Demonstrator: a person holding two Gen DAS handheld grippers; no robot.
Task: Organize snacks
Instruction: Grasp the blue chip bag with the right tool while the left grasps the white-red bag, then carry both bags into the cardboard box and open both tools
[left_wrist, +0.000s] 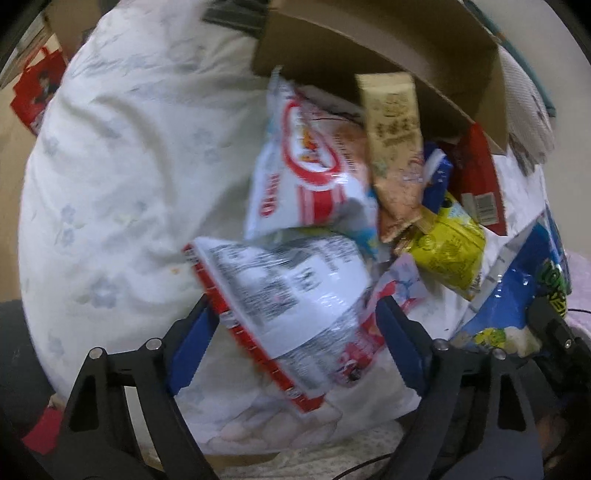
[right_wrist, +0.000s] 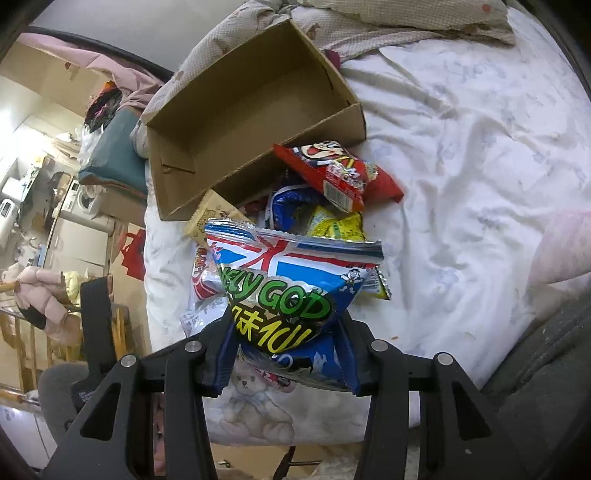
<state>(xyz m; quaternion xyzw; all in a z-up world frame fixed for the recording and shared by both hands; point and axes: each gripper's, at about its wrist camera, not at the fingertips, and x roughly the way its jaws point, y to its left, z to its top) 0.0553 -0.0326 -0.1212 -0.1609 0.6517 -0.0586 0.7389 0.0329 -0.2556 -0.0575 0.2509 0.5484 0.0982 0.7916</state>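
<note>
A heap of snack packets lies on the bed in front of an open cardboard box (right_wrist: 240, 110), which is empty inside. My right gripper (right_wrist: 288, 317) is shut on a blue "Lonely God" chip bag (right_wrist: 291, 280) and holds it above the heap; the same blue bag (left_wrist: 513, 280) shows at the right of the left wrist view. My left gripper (left_wrist: 295, 314) points down over a white and red packet (left_wrist: 291, 295) lying back side up. That packet sits between the blue fingers (left_wrist: 195, 343), uncrushed. Behind it lie a white-red bag (left_wrist: 306, 158), a beige packet (left_wrist: 395, 147) and a yellow packet (left_wrist: 447, 247).
The heap rests on a white flowered sheet (right_wrist: 461, 166), with bare sheet to its right. A red cartoon bag (right_wrist: 332, 170) leans on the box's front wall. A quilt and pillow (right_wrist: 406, 22) lie behind the box. The bed edge and cluttered room are at the left.
</note>
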